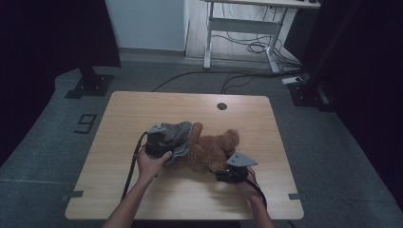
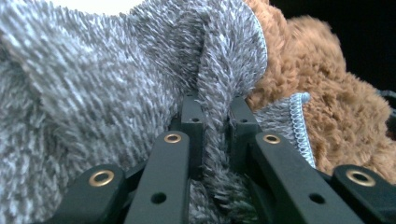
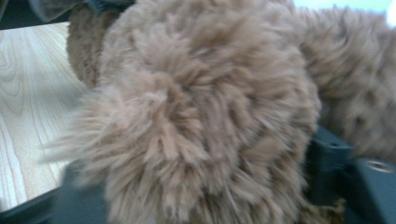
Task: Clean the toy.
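In the high view, a brown teddy bear (image 1: 211, 149) lies on its side near the middle of the wooden table (image 1: 142, 199), with a grey fuzzy garment (image 1: 178, 137) bunched over the end of it nearer the left gripper (image 1: 157, 145); that gripper sits right at the grey cloth, while the right gripper (image 1: 233, 172) is at the bear's near side, against one of its limbs. The left gripper view shows its jaws pinched together on a fold of the grey garment (image 2: 215, 84), the hemmed edge lying against the bear's fur (image 2: 336, 107) just beyond. In the right gripper view a plump brown limb of the bear (image 3: 201, 121) sits between the spread jaws; whether the pads press on it cannot be told, as the fur hides them. The step in hand looks like working the garment along the bear's body. The next move likely calls for the right gripper to steady the bear while the left draws the cloth, keeping its pinch on the fold.
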